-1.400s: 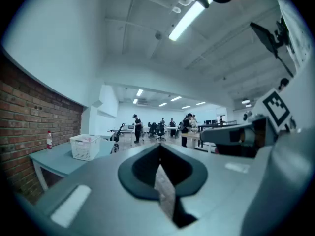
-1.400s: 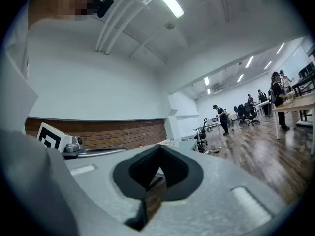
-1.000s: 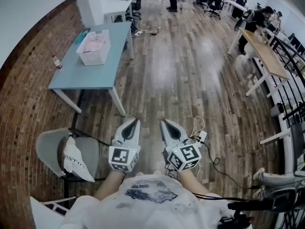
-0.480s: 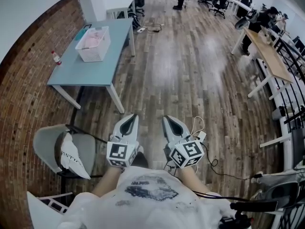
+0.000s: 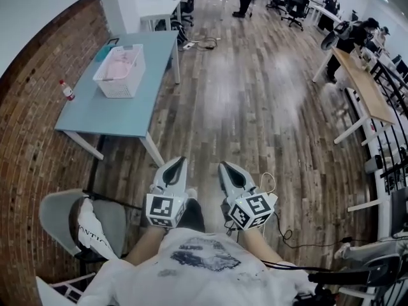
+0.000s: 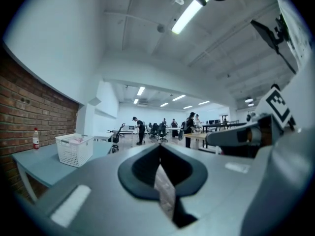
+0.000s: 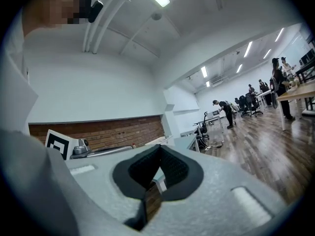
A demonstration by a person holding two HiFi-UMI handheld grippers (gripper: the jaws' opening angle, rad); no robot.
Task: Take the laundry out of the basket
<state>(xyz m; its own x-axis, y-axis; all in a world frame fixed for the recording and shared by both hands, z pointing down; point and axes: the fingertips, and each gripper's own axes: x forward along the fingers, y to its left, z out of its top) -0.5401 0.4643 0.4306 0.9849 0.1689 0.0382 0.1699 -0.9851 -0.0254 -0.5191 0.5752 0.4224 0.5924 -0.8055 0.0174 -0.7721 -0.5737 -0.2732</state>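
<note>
Both claws are clenched with nothing in them: the left gripper (image 5: pixel 178 162) and the right gripper (image 5: pixel 225 167) are held side by side, close in front of the person's shirt (image 5: pixel 194 260), their tips aimed forward over the wooden floor (image 5: pixel 255 107). The left gripper view shows its own jaws (image 6: pixel 158 146) meeting at the tips with only open room beyond them, and the right gripper view shows the same of its pair (image 7: pixel 160 148). From above, the white basket (image 5: pixel 120 76) stands well apart from both claws, on the blue table (image 5: pixel 108 113) against the brick wall (image 5: pixel 29 145), with the pink laundry (image 5: pixel 121 64) still lying inside it and a small bottle (image 5: pixel 65 90) near the table's wall-side edge. The left gripper view meets that basket (image 6: pixel 74 151) from the side, the laundry (image 6: pixel 76 140) just showing over its rim and the bottle (image 6: pixel 35 138) upright to its left; it also catches the right gripper's marker cube (image 6: pixel 278 104) and a ceiling lamp (image 6: pixel 189 14), neither angle available from overhead. The right gripper view looks along the brick wall (image 7: pixel 118 132) instead, with the left gripper's marker cube (image 7: pixel 59 144) at its left; I cannot make the basket out clearly there. Only the head view shows the grey chair (image 5: pixel 60 212) with a white garment (image 5: pixel 92 231) on it, down at the person's left, and a cable (image 5: pixel 287 225) on the floor.
</note>
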